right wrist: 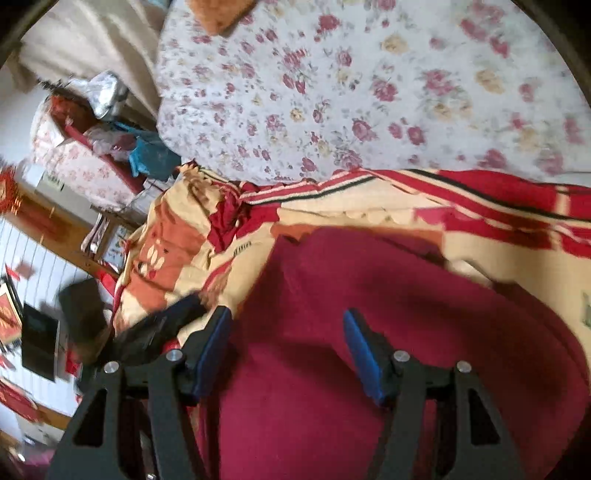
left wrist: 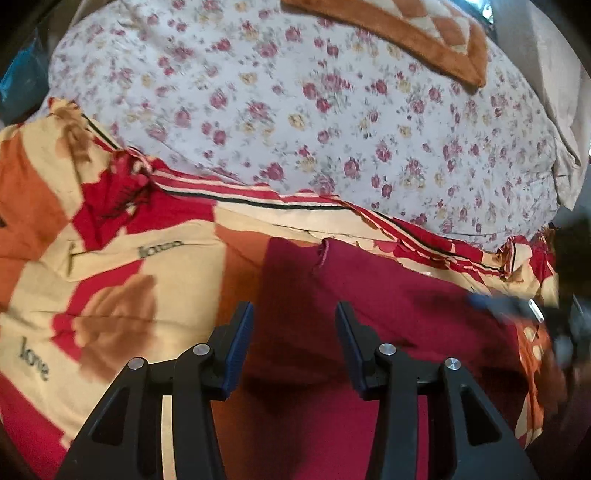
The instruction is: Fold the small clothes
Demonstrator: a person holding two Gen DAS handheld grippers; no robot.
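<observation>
We hover left gripper (left wrist: 294, 314) and right gripper (right wrist: 287, 321) over maroon garment (left wrist: 388, 295), both claws apart, empty. Garment lies flat on red-cream blanket (left wrist: 110, 258), just below floral sheet (left wrist: 295, 110). Fold looks barely begun; folds remain.

Dark red garment (left wrist: 388, 295): soft matt cloth, plain, lightly creased.
Patterned blanket (left wrist: 110, 258): matt woven cloth, printed in red, cream and orange.
Floral sheet (left wrist: 295, 110): thin matt cloth with a small rose print.
Brown cushion (left wrist: 424, 33): plush, fuzzy cloth.
Left gripper (left wrist: 294, 347): matt black plastic arms, shiny metal rivets, blue rubbery pads.
Right gripper (right wrist: 286, 350): the same matt black plastic, metal rivets, blue pads.
</observation>
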